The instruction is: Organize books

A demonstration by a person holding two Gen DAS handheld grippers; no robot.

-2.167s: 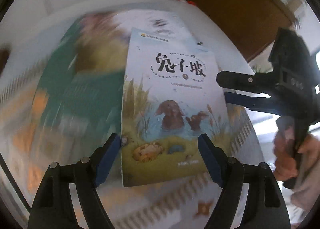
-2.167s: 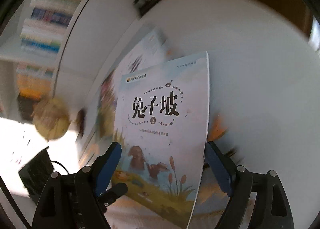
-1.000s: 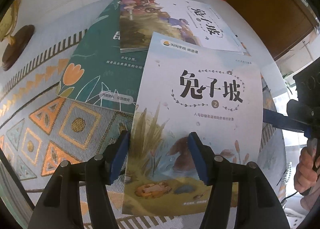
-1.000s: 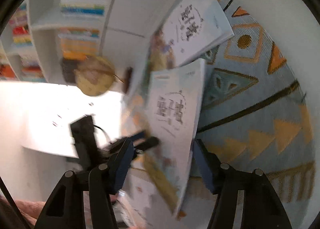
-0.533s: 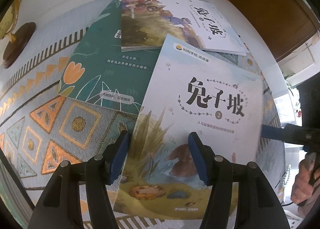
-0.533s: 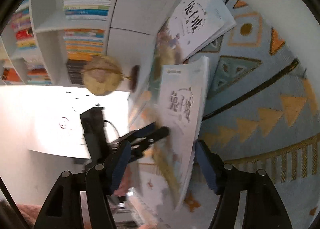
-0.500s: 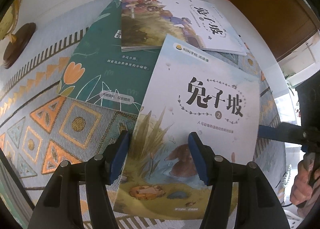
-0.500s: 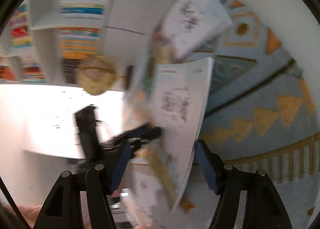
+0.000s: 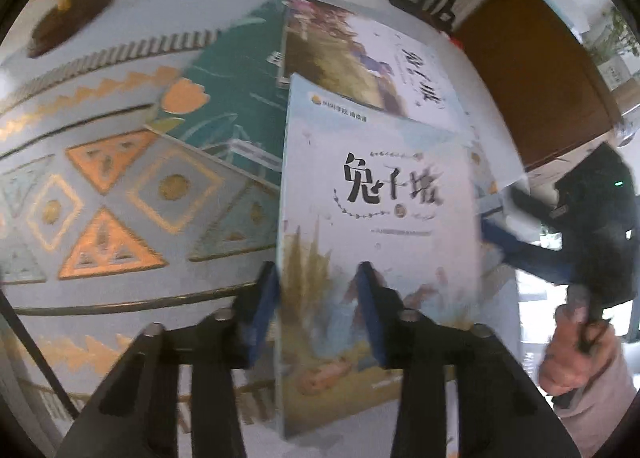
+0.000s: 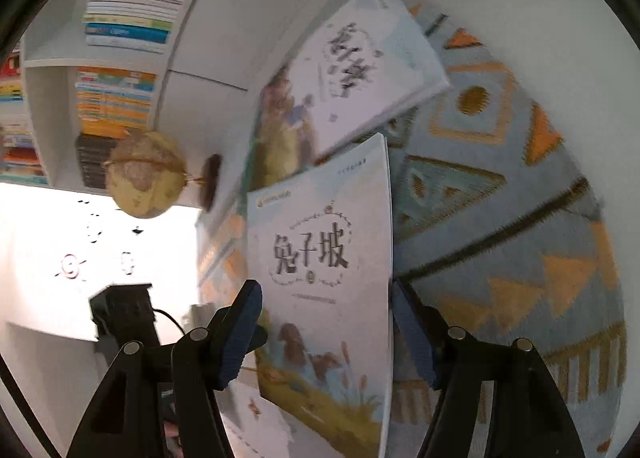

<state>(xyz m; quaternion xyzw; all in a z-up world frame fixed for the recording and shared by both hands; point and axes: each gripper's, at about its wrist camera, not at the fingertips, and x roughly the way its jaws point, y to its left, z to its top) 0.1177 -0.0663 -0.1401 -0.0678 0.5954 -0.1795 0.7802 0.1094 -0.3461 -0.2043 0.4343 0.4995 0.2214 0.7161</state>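
Pale-blue book (image 10: 320, 258) cover title: "兔子坡"; smaller print unreadable.

My home study: packed bookshelves (image 10: 120, 58), a globe (image 10: 146, 174), and a patterned tablecloth (image 9: 108, 194) under children's books (image 10: 320, 278).

A white bookshelf (image 10: 100, 58) packed with stacked volumes stands behind a globe (image 10: 146, 174). A patterned cloth (image 9: 120, 194) covers the bench, beside a brown wooden door (image 9: 532, 78); bright daylight floods one side.
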